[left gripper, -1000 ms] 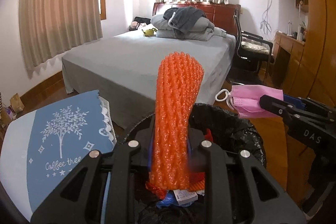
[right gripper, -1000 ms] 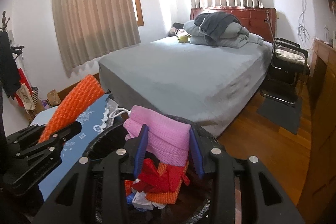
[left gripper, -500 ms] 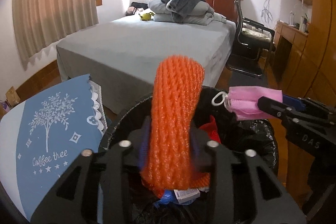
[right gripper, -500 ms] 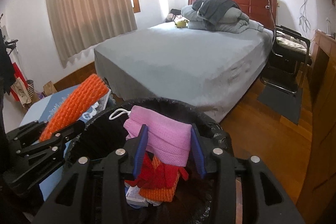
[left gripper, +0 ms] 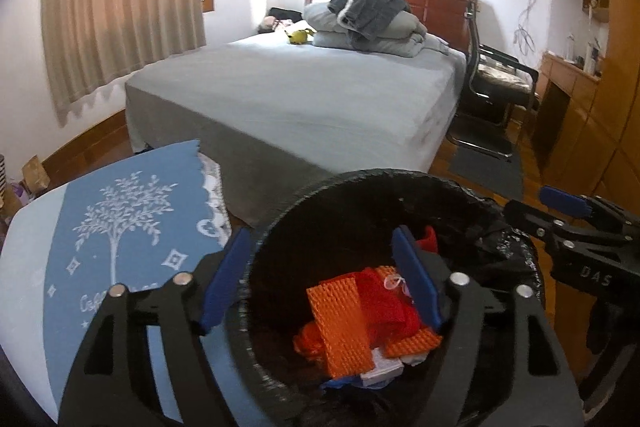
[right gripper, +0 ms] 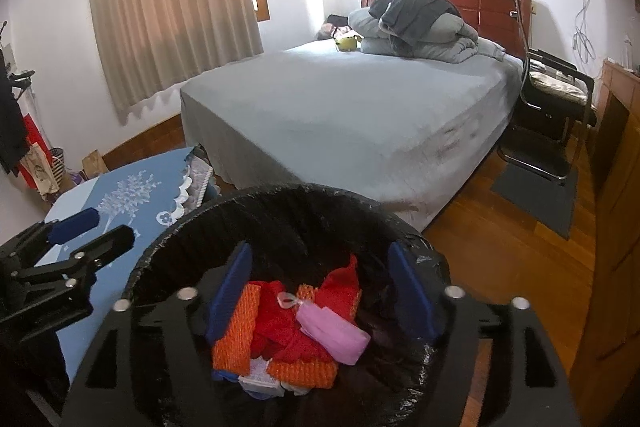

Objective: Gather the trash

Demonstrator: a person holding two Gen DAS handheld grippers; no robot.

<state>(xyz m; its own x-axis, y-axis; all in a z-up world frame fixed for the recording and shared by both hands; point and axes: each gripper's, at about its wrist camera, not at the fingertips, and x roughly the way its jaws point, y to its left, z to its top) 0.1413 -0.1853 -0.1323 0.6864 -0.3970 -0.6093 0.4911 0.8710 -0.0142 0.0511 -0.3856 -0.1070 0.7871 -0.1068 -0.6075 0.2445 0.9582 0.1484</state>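
Note:
A black bin lined with a black bag (left gripper: 516, 247) (right gripper: 288, 199) stands below both grippers. Inside it lie the orange foam net (left gripper: 340, 327) (right gripper: 236, 331), the pink face mask (right gripper: 332, 331), red net scraps (left gripper: 384, 299) and other trash. My left gripper (left gripper: 320, 279) is open and empty over the bin's left rim; it also shows in the right wrist view (right gripper: 88, 231). My right gripper (right gripper: 320, 291) is open and empty over the bin; it also shows in the left wrist view (left gripper: 560, 205).
A table with a blue "Coffee tree" cloth (left gripper: 116, 227) (right gripper: 128, 195) sits left of the bin. A grey bed (left gripper: 312, 95) lies ahead, with a black chair (left gripper: 496, 87) and wooden cabinets (left gripper: 592, 115) to the right. Wooden floor (right gripper: 500, 247) surrounds the bin.
Both grippers have opened. The orange foam net has dropped from the left gripper and the pink mask from the right gripper; both now lie in the bin.

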